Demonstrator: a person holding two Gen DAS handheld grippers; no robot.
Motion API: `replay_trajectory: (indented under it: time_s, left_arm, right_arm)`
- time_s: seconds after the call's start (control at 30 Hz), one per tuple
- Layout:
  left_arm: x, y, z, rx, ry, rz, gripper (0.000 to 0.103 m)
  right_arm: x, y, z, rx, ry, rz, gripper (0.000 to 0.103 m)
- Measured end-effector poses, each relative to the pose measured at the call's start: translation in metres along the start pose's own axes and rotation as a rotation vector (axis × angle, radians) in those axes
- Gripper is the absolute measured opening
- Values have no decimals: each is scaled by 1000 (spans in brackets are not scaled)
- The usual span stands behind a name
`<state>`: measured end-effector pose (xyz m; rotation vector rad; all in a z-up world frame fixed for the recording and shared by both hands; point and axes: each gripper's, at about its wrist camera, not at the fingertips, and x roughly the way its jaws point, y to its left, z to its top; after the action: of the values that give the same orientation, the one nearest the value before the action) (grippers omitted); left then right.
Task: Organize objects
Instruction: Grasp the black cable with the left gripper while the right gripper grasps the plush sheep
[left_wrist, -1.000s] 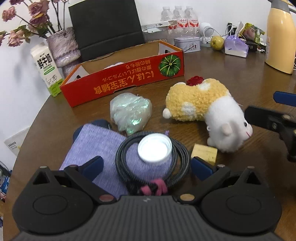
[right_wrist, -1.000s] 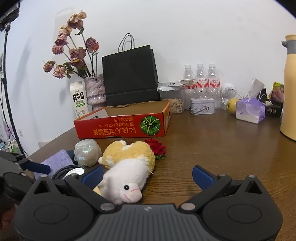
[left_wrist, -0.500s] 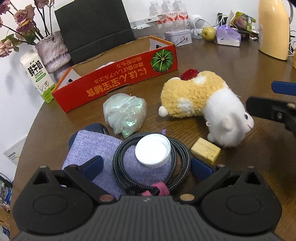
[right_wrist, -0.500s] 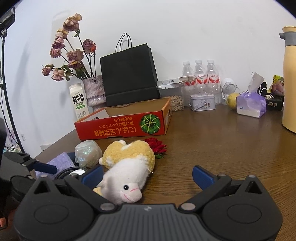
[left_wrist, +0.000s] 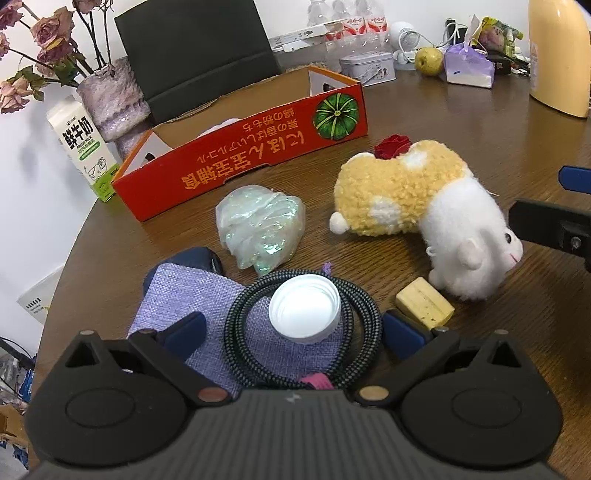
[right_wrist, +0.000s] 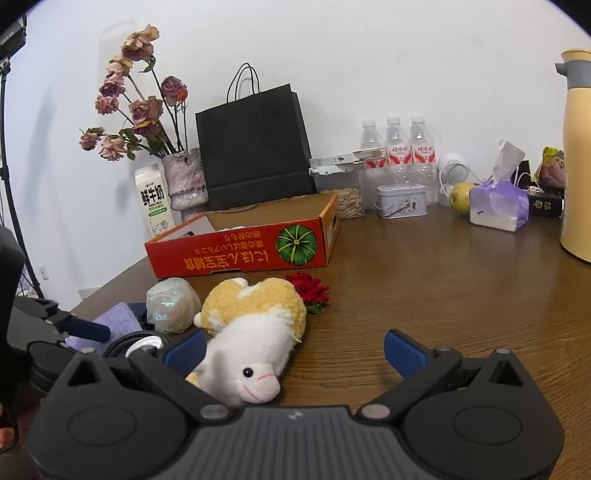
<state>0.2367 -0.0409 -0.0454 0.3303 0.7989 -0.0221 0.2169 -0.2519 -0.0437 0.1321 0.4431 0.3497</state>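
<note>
My left gripper (left_wrist: 293, 330) is open, its jaws on either side of a coiled black cable (left_wrist: 303, 332) with a white lid (left_wrist: 304, 312) inside it, both lying on a purple cloth pouch (left_wrist: 184, 295). A yellow block (left_wrist: 424, 308) lies just right of it. A yellow-and-white plush toy (left_wrist: 417, 206) lies on its side, also seen in the right wrist view (right_wrist: 255, 332). My right gripper (right_wrist: 293, 350) is open, the plush's head by its left finger. An iridescent plastic bundle (left_wrist: 260, 225) and a red rose (right_wrist: 308, 290) lie near the red cardboard box (left_wrist: 243, 155).
A milk carton (left_wrist: 83, 147), a vase of dried roses (right_wrist: 184, 181) and a black paper bag (right_wrist: 255, 147) stand behind the box. Water bottles (right_wrist: 397, 147), a tin (right_wrist: 400, 201), an apple (left_wrist: 428, 61), a purple tissue pack (right_wrist: 498, 206) and a yellow thermos (left_wrist: 557, 59) line the back right.
My left gripper has lifted and tilted a little, so the view looks down more steeply on the cable and lid. The right gripper has barely moved. Both stay open.
</note>
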Motion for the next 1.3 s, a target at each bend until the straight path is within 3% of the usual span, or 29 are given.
replay_trajectory:
  time_s: [0.27,0.4,0.57,0.63,0.7,0.9,1.3]
  left_arm:
    - [0,-2,2,28,8,41,103]
    - [4,10,-1,-47,12,-16,103]
    - [3,10,-7,-72,-24,-20,103]
    - [1,9,-10,-78,-45,-17,100]
    - [-3,6,-12,-73,-65,-16,91]
    - [-10,-1,-17,-92,-101,15,86]
    - [-34,16,-24,-178,-205,60,84]
  right_arm:
    - [1,-1,0,3,6,-2,103]
    - [2,-1,0,5,12,-6,103]
    - [3,-2,0,5,18,-13,103]
    - [4,-2,0,5,21,-17,103]
    - [4,-1,0,4,25,-22,103]
    - [6,2,0,-17,31,-34,100]
    - [16,26,-1,-138,76,-46,94]
